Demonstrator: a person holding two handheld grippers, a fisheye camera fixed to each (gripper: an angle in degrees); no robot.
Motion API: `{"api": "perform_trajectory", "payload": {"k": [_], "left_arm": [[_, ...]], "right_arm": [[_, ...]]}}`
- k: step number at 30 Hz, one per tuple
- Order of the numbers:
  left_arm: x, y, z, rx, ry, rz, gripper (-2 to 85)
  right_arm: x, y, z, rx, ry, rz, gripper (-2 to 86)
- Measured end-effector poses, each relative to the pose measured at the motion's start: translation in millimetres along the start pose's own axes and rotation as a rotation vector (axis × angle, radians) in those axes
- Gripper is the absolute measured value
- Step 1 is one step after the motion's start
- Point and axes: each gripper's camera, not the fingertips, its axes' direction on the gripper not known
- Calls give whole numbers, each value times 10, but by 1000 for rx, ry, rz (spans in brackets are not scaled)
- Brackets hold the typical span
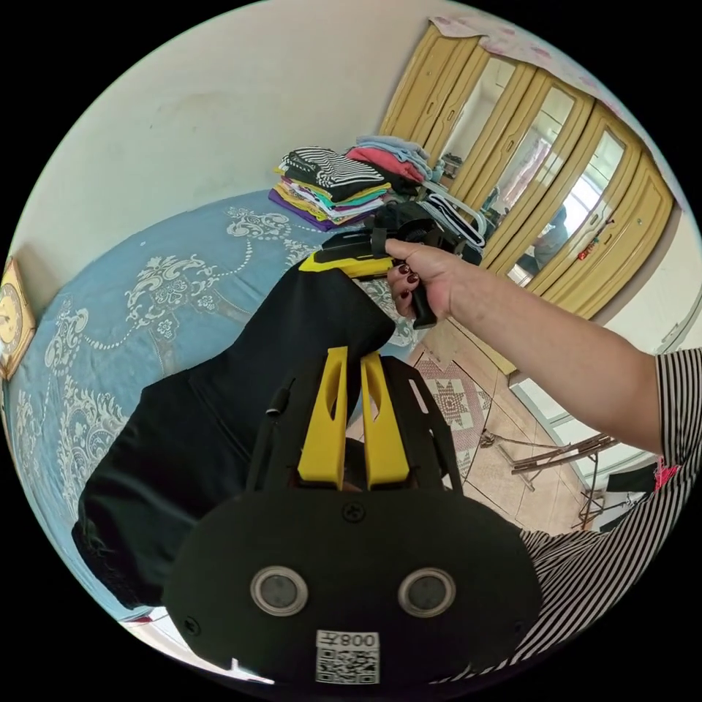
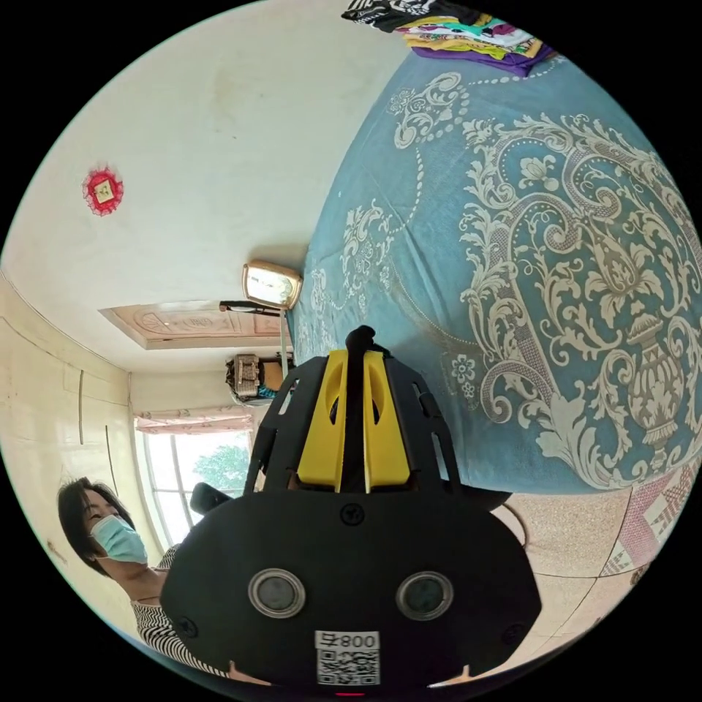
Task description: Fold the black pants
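Observation:
The black pants (image 1: 241, 409) hang over the blue patterned bed (image 1: 146, 292), lifted by one edge and stretched between both grippers. My left gripper (image 1: 353, 358) has its yellow jaws shut on that black edge. In the left gripper view the right gripper (image 1: 344, 259) sits beyond it in a person's hand (image 1: 428, 274), clamped on the far corner of the cloth. In the right gripper view my right gripper (image 2: 356, 355) is shut on a thin bunch of black fabric (image 2: 358, 340) that pokes out past its jaws, above the bed (image 2: 526, 256).
A stack of folded clothes (image 1: 336, 186) lies at the bed's far end, in front of a yellow mirrored wardrobe (image 1: 556, 190). Tiled floor (image 1: 497, 439) runs beside the bed. A person in a striped top (image 2: 146, 592) stands by a window.

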Motion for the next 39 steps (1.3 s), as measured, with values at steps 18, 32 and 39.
{"api": "perform_trajectory", "payload": {"k": [18,32,39], "left_arm": [[-1614,1673,-1705,207,-51,-388,16],[-2883,3107,-2501,233,-49,-741,15],[-3333,3595,-2766,265,-15,-854,17]], "right_arm": [[-1656,601,2185,-167,-81,-239,27],[-2307,988,4289,-397,85,-294,27],[-2549,1127,5067,-469,157,-333,27]]}}
